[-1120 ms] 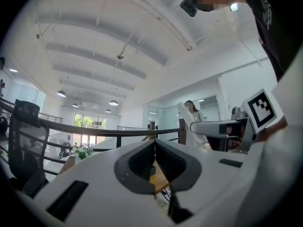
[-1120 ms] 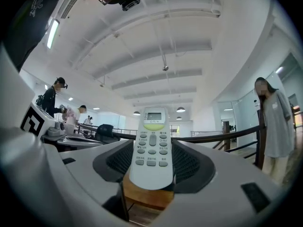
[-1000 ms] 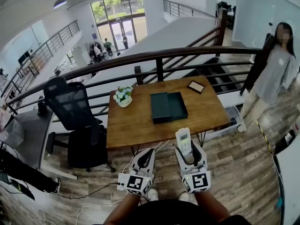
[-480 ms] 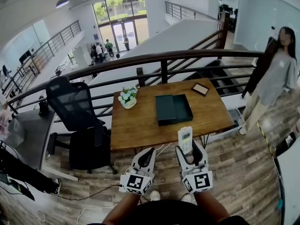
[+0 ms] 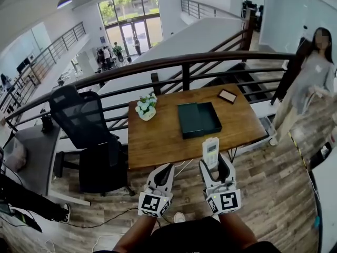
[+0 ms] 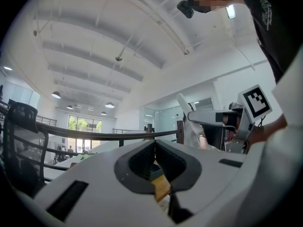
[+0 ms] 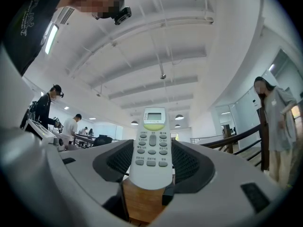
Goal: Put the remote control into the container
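Right gripper view: right gripper (image 7: 151, 144) jaws clamp the remote (image 7: 150, 126) low down; left gripper (image 6: 154, 143) jaws are closed, empty. Remote seems light, rigid, slick.

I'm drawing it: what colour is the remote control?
The remote control is white with grey buttons; clearest: right gripper view.

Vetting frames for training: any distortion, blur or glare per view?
Head view: heavy fisheye, the dark metal handrail bows. Left gripper view: black vignette corners, white ceiling bright, low contrast. Right gripper view: white remote control between the jaws sharp, buttons distinct; same vignette.
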### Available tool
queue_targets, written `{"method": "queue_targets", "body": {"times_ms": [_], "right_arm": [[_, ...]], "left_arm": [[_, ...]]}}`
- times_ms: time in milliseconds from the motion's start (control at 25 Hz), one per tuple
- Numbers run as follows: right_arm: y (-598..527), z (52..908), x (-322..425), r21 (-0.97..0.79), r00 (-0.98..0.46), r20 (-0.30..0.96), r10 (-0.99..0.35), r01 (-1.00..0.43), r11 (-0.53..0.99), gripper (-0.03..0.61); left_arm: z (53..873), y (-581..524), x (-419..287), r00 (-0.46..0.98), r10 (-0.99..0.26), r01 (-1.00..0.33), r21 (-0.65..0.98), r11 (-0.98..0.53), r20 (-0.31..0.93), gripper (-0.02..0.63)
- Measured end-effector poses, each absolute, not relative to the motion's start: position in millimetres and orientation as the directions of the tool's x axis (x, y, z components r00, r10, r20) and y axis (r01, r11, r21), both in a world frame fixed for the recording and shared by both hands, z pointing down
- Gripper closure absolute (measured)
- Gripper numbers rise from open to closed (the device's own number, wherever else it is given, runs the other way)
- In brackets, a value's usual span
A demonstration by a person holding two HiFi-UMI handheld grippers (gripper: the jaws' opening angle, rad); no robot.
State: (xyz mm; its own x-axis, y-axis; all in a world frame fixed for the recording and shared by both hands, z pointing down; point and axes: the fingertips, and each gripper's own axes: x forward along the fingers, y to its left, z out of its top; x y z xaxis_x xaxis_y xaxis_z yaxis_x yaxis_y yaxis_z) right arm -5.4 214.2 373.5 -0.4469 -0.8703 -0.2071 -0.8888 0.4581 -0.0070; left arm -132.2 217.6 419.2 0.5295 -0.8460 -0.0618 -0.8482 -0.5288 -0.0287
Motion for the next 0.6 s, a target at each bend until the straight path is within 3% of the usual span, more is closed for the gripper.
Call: {"method": "queue_targets", "body": {"times_ms": [600], "right_arm": [[179, 391, 15, -0.024, -0.403, -0.151, -0.903, -0.911, 0.411, 0.331]], "left_arm": [[429, 186, -125, 0.546, -0.837, -0.838, -0.023, -0.546, -0.036, 0.606]]}}
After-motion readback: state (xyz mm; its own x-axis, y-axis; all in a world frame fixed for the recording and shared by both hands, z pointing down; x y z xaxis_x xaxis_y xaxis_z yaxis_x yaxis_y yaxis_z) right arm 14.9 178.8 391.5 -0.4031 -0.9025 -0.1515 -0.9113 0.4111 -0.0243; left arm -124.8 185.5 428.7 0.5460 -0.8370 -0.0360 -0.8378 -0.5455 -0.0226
